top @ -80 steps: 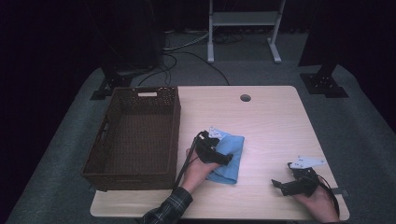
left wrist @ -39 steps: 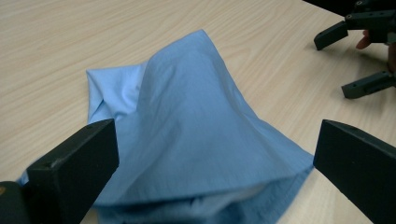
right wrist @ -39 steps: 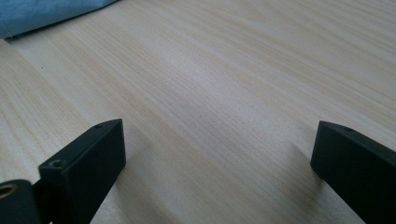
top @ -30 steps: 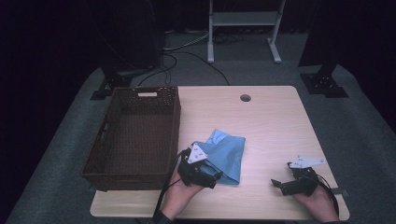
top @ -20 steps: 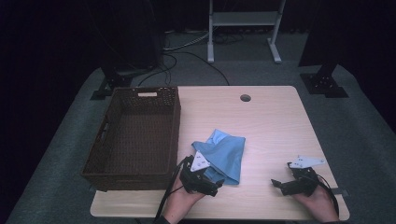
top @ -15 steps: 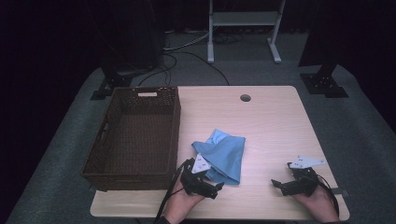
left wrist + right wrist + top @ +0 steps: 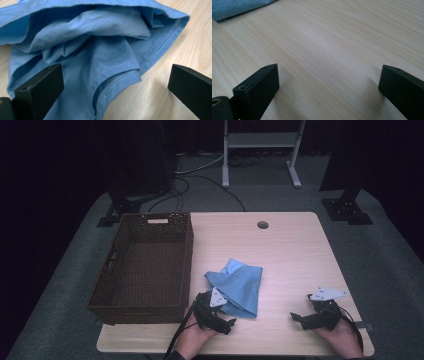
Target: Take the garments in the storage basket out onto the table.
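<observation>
A rectangular light wooden table [image 7: 295,250] with a small round hole near its far edge stands on grey carpet in a dark room. On the left part of the table sits a large dark brown woven wicker basket [image 7: 116,285], rectangular and open at the top, with a pale label on its far wall.

Just right of the basket, near the middle of the table's front half, lies a crumpled light blue cloth [image 7: 239,287], folded loosely over itself. In the left gripper view the cloth [image 7: 100,55] shows stitched hems and several soft folds lying flat on the wood.

At the table's front edge, a person's left hand holds the black left gripper [image 7: 227,324], which carries a grey three-cornered plate and sits at the near left corner of the cloth. Seen from the left gripper view, its two black jaws are spread wide: one jaw lies over the cloth's edge, the other over bare wood, and nothing is pinched between them.

The person's right hand holds the black right gripper [image 7: 296,317] near the table's front right corner, well apart from the cloth. In the right gripper view its jaws are also spread wide over bare wood, with a corner of the blue cloth [image 7: 234,7] at the upper left.
</observation>
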Demonstrator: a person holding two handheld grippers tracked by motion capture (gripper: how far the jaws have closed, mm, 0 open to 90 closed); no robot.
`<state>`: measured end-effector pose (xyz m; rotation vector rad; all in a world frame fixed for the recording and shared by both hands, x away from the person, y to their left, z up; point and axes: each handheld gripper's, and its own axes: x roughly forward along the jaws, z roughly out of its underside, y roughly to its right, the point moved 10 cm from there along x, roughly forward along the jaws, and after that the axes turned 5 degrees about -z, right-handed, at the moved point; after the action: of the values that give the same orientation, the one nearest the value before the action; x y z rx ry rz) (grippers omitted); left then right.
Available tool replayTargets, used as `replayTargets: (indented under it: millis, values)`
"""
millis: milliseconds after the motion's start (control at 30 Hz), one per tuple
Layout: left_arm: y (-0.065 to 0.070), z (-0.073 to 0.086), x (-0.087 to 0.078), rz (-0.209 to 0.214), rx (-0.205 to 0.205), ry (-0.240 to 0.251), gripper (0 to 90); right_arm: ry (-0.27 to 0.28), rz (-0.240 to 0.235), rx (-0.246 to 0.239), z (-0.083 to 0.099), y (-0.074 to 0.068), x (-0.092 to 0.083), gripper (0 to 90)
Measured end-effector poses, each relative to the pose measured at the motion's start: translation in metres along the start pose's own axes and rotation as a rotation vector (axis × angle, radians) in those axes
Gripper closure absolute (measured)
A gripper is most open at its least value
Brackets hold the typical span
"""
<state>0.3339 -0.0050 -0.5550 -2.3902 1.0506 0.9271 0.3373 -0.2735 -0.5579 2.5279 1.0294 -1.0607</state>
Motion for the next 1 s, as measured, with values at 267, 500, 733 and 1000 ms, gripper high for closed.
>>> replayTargets:
  millis: [267,500,733,1000]
  values:
    - [-0.0003,0.0004,0.0003,-0.005,0.009,-0.003,0.0,-0.001,0.001,0.002,0.0002,0.0000,-0.0001,2.1]
    - [-0.0002,0.0010,-0.0004,-0.006,0.007,-0.001,0.0,0.000,-0.001,-0.001,0.0001,0.0001,-0.0001,2.1]
    - [-0.0007,0.0016,-0.0010,-0.008,0.003,-0.001,0.0,0.000,0.000,0.000,-0.0014,0.0006,0.0013,2.1]
    - [-0.0046,-0.0009,0.0019,-0.012,-0.001,-0.001,0.0,-0.001,0.005,0.005,-0.0014,0.0009,0.0013,2.1]
